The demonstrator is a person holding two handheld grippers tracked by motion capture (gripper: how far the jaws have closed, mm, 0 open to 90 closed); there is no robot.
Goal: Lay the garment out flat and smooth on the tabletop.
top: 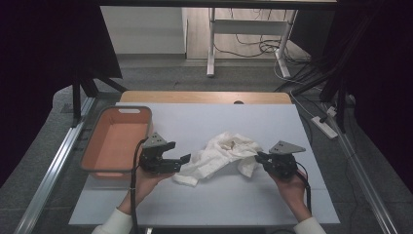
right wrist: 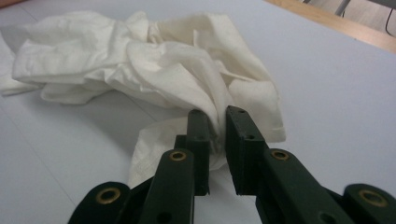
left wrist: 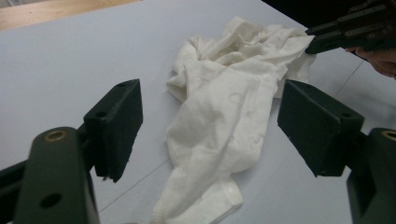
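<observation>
Left gripper (top: 181, 160) sits with jaws spread wide right at the near-left tail of the crumpled white cotton cloth (top: 221, 155); the cloth's long axis runs across the pale worktop (top: 195, 204) toward the right gripper (top: 258, 156), whose jaws are pinched on its far-right edge.

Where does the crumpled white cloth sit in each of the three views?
High view: white cloth at table centre, between both tongs.
Left gripper view: centre, stretching from the top down between the open jaws.
Right gripper view: upper left to centre, a fold pinched by the jaws.
Shared landmark: the right tongs gripping its edge.
</observation>
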